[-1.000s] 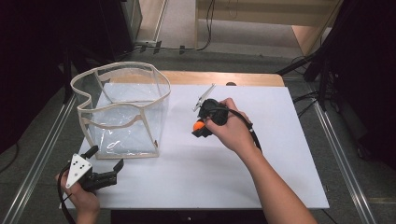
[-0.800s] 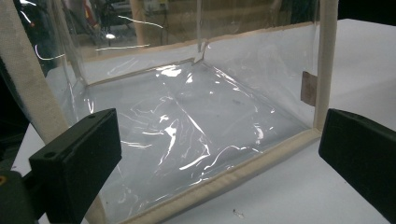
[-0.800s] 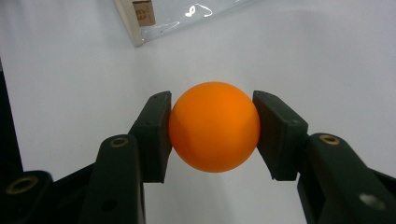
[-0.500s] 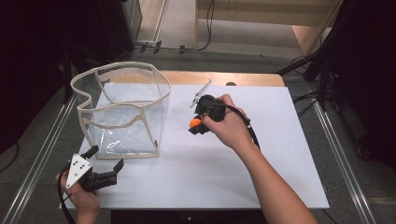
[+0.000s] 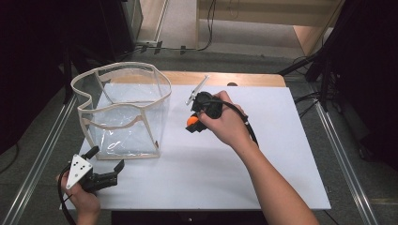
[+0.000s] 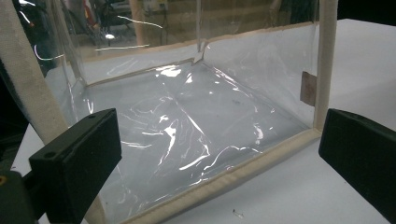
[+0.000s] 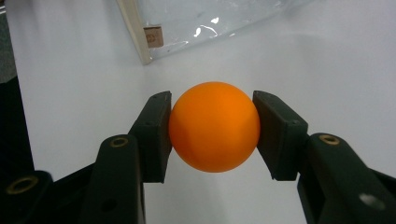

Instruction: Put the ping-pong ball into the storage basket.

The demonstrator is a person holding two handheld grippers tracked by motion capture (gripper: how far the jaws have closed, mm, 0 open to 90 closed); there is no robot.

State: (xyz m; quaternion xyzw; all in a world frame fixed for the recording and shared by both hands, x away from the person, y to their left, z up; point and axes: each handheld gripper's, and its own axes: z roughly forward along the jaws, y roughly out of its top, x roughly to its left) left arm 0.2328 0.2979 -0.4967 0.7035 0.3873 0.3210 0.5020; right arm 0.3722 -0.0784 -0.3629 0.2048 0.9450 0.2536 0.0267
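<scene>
Nearest the person, the left gripper (image 5: 105, 165) rests at the front left corner of the white table (image 5: 281, 154), its jaws spread wide and holding nothing. In the left gripper view they frame the lower edge of the clear bag (image 6: 187, 121) just ahead, not touching it.

Farther in, near the table's middle, the right gripper (image 5: 193, 123) is clamped on the orange ball (image 7: 214, 133) — the right gripper view shows the two black pads pressed against its opposite sides, with the white surface below. In the high view the ball (image 5: 192, 121) sits to the right of the bag (image 5: 123, 112), apart from it. The bag stands upright with its cream-trimmed mouth open upward and appears empty. Whether the ball is lifted off the table or just resting on it, I cannot tell.

Beyond the right hand (image 5: 228, 124) a thin metal tool (image 5: 197, 88) lies near the far edge.

The step in hand looks like carrying the gripped ball toward the bag. The next move probably calls for raising it above the rim, moving it over the open mouth, then parting the jaws — the soft, wavy rim could snag the gripper if the approach is low.
</scene>
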